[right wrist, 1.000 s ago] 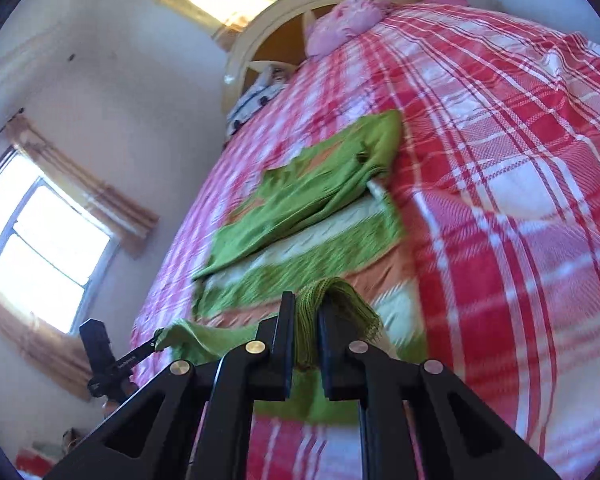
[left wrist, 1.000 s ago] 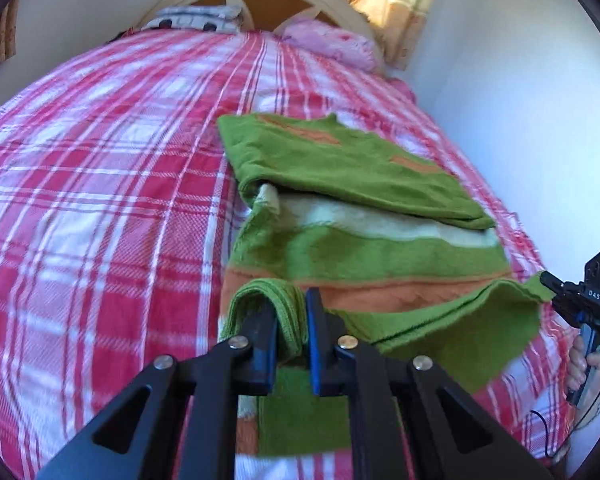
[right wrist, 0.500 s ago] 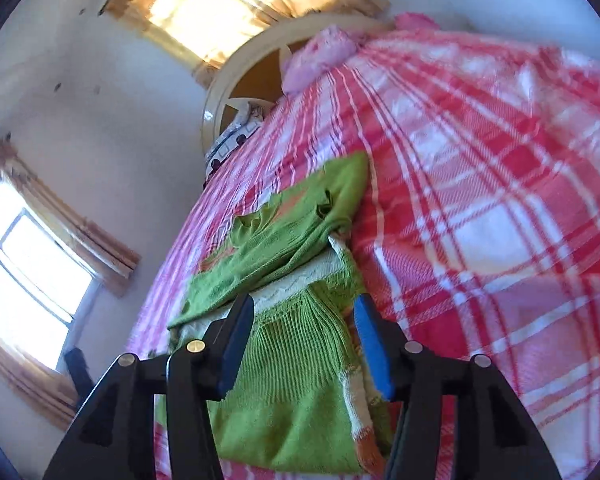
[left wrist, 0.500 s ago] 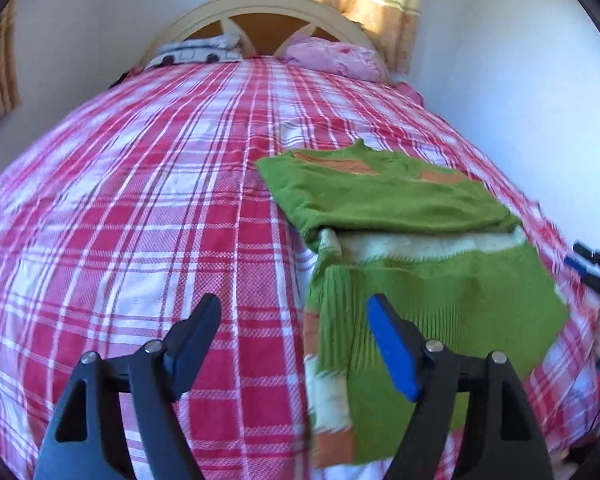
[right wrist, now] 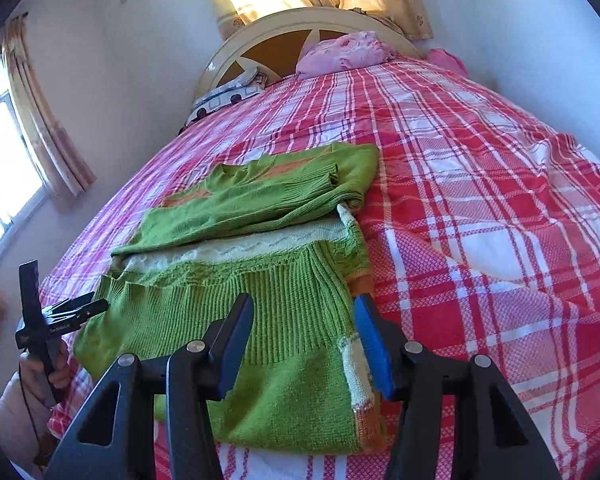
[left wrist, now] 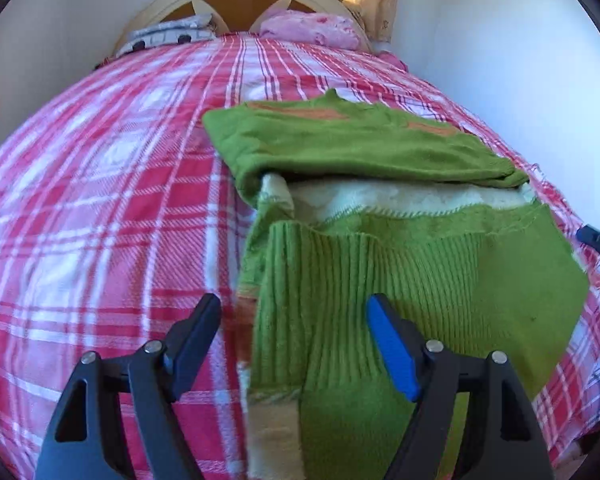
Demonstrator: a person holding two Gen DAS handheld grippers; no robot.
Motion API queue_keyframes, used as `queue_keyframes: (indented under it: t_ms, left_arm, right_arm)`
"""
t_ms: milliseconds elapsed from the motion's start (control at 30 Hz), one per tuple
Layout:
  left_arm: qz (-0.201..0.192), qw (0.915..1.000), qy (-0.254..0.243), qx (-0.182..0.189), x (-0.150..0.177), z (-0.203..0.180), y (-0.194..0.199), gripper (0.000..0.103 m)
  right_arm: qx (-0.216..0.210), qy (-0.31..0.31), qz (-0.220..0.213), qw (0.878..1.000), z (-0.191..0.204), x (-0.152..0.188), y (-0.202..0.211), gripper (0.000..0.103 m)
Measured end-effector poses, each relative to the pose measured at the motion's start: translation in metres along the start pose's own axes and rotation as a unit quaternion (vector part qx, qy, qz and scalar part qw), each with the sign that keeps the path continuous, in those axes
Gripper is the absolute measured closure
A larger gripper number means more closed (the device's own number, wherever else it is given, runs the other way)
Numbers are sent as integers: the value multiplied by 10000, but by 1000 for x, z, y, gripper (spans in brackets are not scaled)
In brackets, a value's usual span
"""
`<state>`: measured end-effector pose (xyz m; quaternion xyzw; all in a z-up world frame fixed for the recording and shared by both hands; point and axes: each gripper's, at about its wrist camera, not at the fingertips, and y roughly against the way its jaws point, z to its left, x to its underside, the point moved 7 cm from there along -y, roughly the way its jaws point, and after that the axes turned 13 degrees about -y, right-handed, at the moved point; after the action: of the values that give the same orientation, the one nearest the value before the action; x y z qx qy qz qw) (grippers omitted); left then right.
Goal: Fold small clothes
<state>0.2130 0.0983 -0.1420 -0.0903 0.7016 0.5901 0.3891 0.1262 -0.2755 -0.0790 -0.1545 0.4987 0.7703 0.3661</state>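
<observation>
A green knitted sweater (left wrist: 380, 280) with orange and cream stripes lies on the red plaid bed (left wrist: 100, 208), its lower part folded up over the body and its sleeves folded across the top (left wrist: 340, 144). My left gripper (left wrist: 294, 312) is open and empty, just above the sweater's near left edge. In the right wrist view the sweater (right wrist: 240, 312) lies at the bed's left side. My right gripper (right wrist: 304, 312) is open and empty over its near right corner. The left gripper (right wrist: 60, 316) shows at the far left edge of that view.
The bed's headboard (right wrist: 300, 36) stands at the far end with a pink pillow (left wrist: 312, 30) and a patterned pillow (left wrist: 168, 36). A white wall (left wrist: 520, 60) runs close along the sweater's side of the bed. Curtained windows (right wrist: 16, 148) are at the left.
Both grippers were shut on the sweater's hem a second ago. They opened, let it drop folded over the body, and now hover just behind it.
</observation>
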Motion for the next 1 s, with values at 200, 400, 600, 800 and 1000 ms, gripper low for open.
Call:
queue_keyframes:
  t_ms: [200,400,600,800,1000]
  left_arm:
    - [-70,10000,5,-43,-1,-2,1,32]
    - [-193,9997,-159,-80,-3,-13,4,53]
    - [-166,9996,205,52,-2,-5,0,31]
    - [-276,9990,280,228,-5,-7,-6,52]
    - [-365,9990,268,-10,-7,-7,0,73]
  right_arm:
    - [84,-157,78,9998,-11,1,-8,49]
    - [253,174,151,9994,-2,1,-21,49]
    - [495,731,157,9960,12,-5,-39,49]
    - [606,1174,289,9908,24,-4,-67,49]
    - [750,1618,230,9837,36,5,-65,90]
